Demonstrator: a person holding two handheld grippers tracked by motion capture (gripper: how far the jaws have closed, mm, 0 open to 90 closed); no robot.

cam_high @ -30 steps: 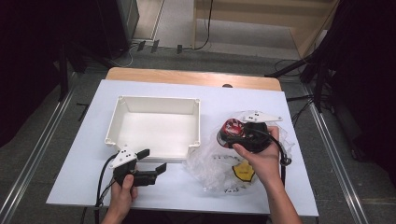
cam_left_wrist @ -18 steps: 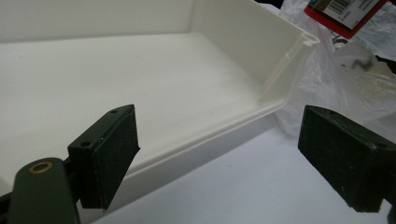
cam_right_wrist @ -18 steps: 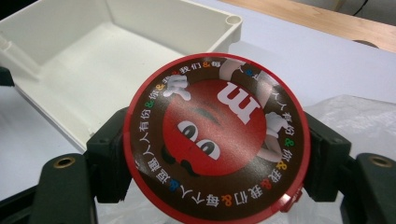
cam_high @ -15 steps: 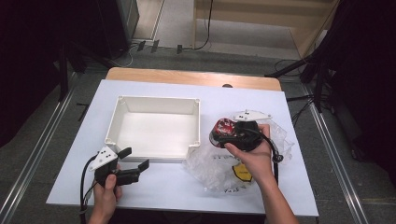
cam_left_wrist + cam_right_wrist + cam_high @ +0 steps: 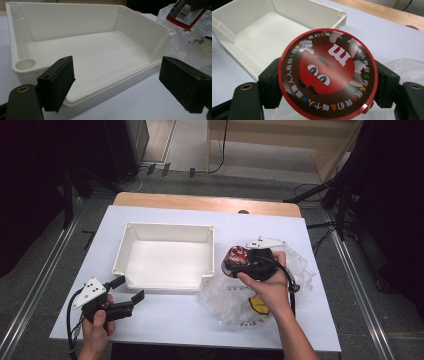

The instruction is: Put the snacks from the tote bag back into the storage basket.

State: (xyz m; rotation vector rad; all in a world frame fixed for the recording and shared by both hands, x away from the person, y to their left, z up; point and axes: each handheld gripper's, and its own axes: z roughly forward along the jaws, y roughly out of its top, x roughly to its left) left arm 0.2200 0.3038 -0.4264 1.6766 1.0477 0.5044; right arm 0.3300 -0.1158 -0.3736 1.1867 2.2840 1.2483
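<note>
A round red candy tin with a cartoon face on its lid is clamped by its rim between the jaws of my right gripper, just right of the white tray. The tin hangs above a crumpled clear plastic bag. My left gripper is held low near the tray's front left corner, open with nothing between its pads. In the left gripper view the empty tray lies ahead and the tin's barcoded underside shows at the top right.
The white table top ends close in front of both hands. A wooden strip runs along its far edge. The bag holds a yellow-labelled item. Cables trail from both grippers.
My left gripper has slid left along the table's front, away from the bag. The right gripper with the tin has edged slightly left toward the tray.
</note>
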